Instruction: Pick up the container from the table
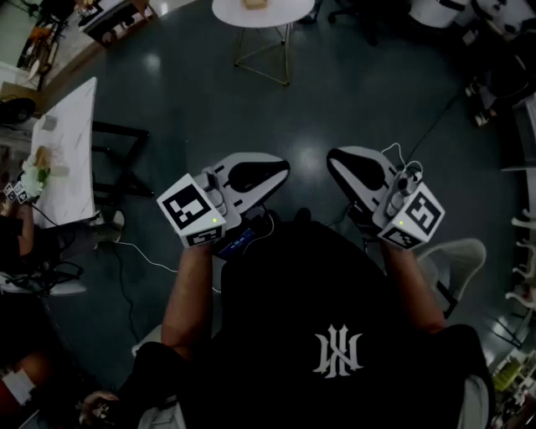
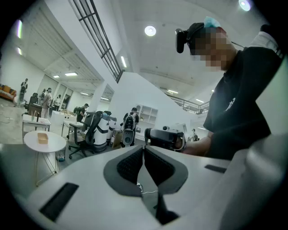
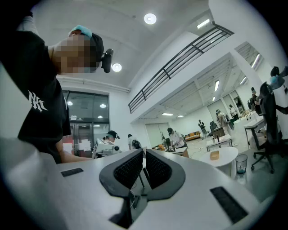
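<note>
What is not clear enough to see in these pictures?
- Container: tiny in both gripper views; cut by the top edge in the head view.
- Table: far part cut off by the top edge, head view.
- Floor at the feet: hidden by the person, head view.

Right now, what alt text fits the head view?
Looking down, a person in a black shirt holds the left gripper and right gripper, both shut and empty, over a dark floor. A round white table stands ahead.

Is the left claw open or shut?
Shut. The left claw shows its jaws meeting at the tips, nothing between them.
</note>
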The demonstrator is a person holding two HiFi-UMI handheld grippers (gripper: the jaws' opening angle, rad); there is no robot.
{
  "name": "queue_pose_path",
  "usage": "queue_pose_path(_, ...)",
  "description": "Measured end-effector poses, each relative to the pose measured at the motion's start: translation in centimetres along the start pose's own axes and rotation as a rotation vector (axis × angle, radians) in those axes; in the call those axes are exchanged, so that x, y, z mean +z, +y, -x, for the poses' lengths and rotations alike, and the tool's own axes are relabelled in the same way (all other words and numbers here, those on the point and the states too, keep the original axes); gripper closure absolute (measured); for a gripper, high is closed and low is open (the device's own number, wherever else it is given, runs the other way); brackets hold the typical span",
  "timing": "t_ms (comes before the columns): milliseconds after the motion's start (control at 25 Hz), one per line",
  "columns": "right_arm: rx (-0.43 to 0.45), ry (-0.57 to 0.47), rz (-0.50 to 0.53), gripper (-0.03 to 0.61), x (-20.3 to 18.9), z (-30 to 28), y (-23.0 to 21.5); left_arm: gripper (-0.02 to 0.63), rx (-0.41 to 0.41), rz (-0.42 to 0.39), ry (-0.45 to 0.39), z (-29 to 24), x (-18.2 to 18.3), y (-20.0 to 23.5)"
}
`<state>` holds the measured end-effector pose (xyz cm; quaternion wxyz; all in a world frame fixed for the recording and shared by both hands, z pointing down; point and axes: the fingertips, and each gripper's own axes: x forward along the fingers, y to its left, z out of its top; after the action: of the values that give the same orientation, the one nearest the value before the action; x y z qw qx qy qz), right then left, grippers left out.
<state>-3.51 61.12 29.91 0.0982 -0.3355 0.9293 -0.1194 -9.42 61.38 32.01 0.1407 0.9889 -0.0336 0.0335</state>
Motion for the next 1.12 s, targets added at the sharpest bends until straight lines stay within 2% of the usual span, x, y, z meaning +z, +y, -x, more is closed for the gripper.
queue_pose_path(520,-0.009,-0.006,-0.023,0.532,-0.5,1.4,-0.6,0.609,-0.012,-0.017,0.025,-0.9,-0.1,-0.9)
queue_pose_path(760,-0.036,-0.044,0.031,0.531,0.5,2.2,-1.5,0.609,0.0,-0.025,0.031,-1.6,0.2,-0.8)
queue_pose_path(1120,-0.058,-0.031,-0.024,0.531,-1.4,6.0,-4.0,0.609,0.082,-0.031,-0.009,-3.8,0.8,0.1)
